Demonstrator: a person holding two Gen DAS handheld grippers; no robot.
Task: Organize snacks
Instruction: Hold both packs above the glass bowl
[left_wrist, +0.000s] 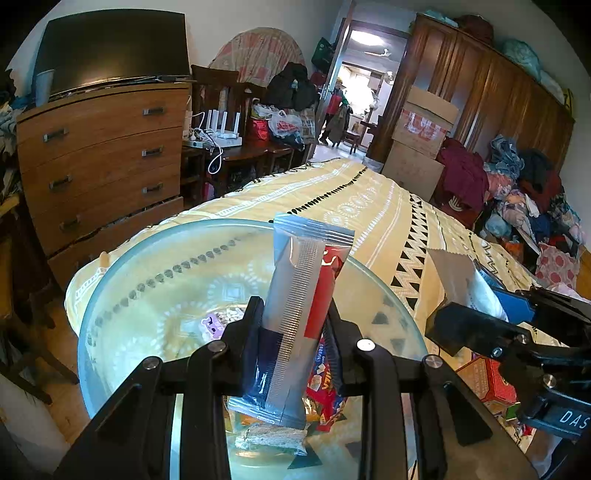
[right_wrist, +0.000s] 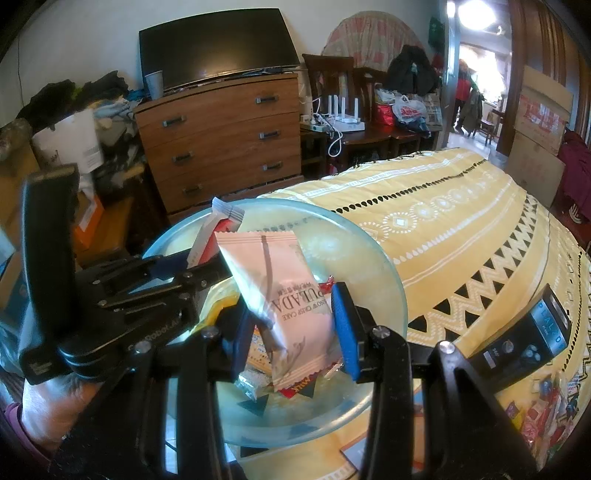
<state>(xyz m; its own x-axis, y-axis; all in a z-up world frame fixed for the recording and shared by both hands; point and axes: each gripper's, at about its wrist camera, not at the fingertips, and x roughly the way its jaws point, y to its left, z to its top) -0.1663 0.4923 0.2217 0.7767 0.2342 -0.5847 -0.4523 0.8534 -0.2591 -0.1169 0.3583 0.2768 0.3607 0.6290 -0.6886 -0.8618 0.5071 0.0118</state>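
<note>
Snacks were what I had in both grippers at that moment, each held above the glass bowl (left_wrist: 122, 258) that sat on the yellow patterned bedspread (left_wrist: 369, 206).

On the left, my left gripper (left_wrist: 295, 321) was clamped on a long silver wrapper (left_wrist: 295, 295) with a red panel down one side and a ribbed seam running its length. It stood nearly upright between the black fingers (left_wrist: 245, 325), its crimped top edge leaning slightly right, its lower end hanging over the bowl. Beneath it, inside the bowl, I could see a small clear packet of something grainy (left_wrist: 271, 437), red-and-yellow wrappers (left_wrist: 327, 391) and a little purple-and-white sweet (left_wrist: 214, 323).

Further right, my right gripper (right_wrist: 295, 325) held a pale pink packet (right_wrist: 284, 306) marked "SNOW CRISP CAKE", printed side towards the camera and upside down. Its blue pads (right_wrist: 345, 328) were pressed against the packet's sides, with the crimped lower edge dangling over the bowl's contents. From this view the left gripper and its silver wrapper showed just beyond the pink packet, both over the same bowl.

Off to the far right a dark remote-like device (right_wrist: 528, 336) lay on the bedspread, with more loose wrappers (right_wrist: 543, 410) scattered near the edge.
</note>
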